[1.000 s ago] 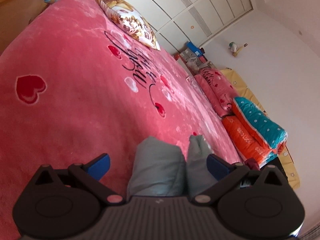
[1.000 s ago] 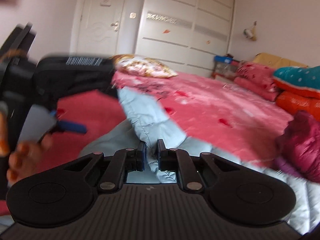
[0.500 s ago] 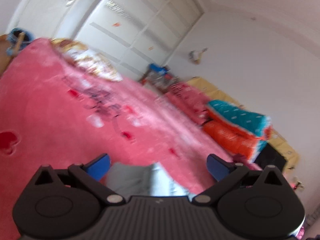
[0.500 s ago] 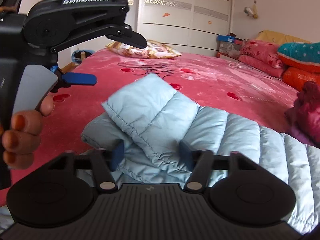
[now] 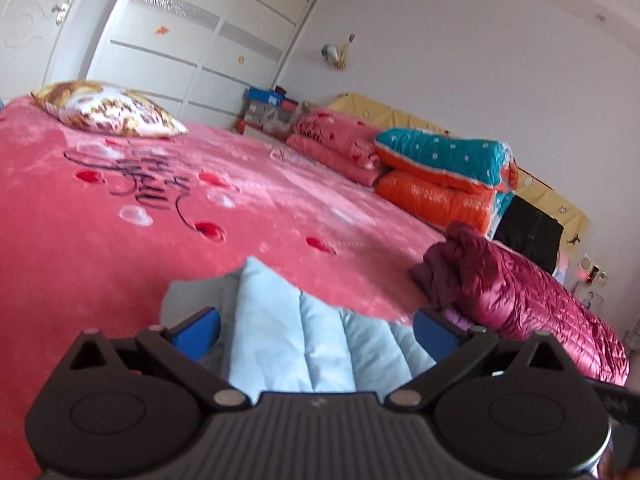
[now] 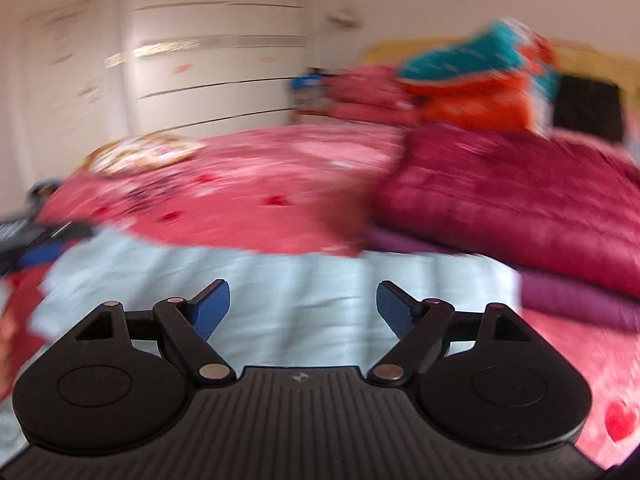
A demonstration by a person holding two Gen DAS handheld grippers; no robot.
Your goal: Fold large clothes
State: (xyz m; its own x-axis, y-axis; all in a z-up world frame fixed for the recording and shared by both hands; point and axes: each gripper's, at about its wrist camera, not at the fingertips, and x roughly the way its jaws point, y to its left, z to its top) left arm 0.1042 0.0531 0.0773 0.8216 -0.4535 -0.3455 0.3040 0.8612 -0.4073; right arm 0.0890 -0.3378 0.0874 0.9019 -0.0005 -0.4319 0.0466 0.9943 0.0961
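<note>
Your left gripper (image 5: 316,330) has its fingers apart over the pale blue puffer jacket (image 5: 288,332), lower centre on the bed (image 5: 100,248). It looks light, soft, slippery: pinch a quilted edge. Your right gripper (image 6: 303,307) is opening, gripping nothing.

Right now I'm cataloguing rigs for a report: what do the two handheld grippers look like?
Both match: the left gripper and right gripper have black ribbed bodies with round side discs, silver pivot pins, black linkage arms and blue textured finger pads. A small pale logo sits mid-body. No cables or sleeves show.
</note>
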